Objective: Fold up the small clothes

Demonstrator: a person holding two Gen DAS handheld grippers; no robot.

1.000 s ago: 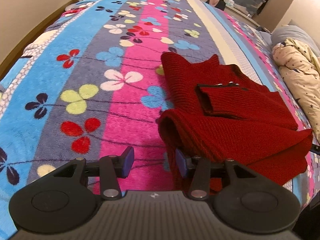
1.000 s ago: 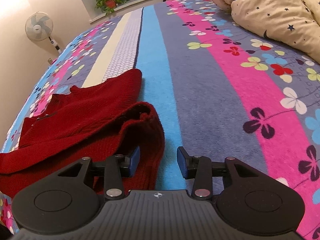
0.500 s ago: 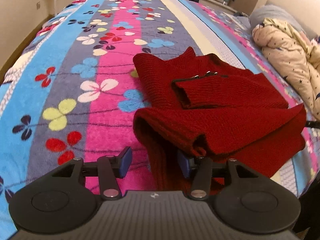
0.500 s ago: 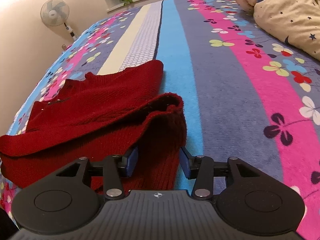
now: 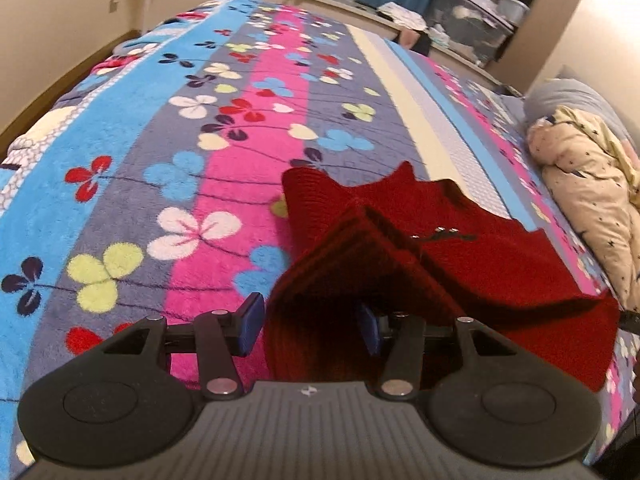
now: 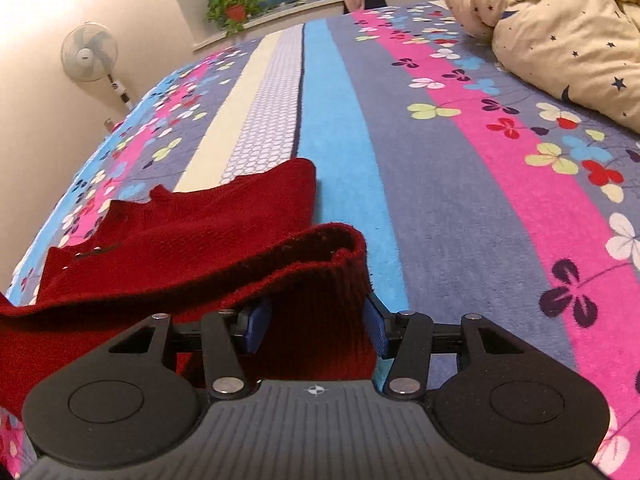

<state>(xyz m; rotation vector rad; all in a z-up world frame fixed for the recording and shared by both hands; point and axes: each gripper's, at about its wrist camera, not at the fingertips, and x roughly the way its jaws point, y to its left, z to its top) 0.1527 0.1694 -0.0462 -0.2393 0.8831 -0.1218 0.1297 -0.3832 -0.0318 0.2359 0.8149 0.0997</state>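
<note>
**Hem lifted, fold half made**

Here one red sweater (image 5: 492, 256) lies on the bed (image 5: 168, 184), near edge raised toward its far collar. Left tongs (image 5: 310, 326) and right tongs (image 6: 316, 326), two in all, each straddle a hem corner; jaws stand wide, so whether either grips is unclear. Laying over and any final fold probably remain.

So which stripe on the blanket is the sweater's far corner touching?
In the right wrist view, the sweater corner meets the plain blue stripe, unlike the flowered ones.
</note>
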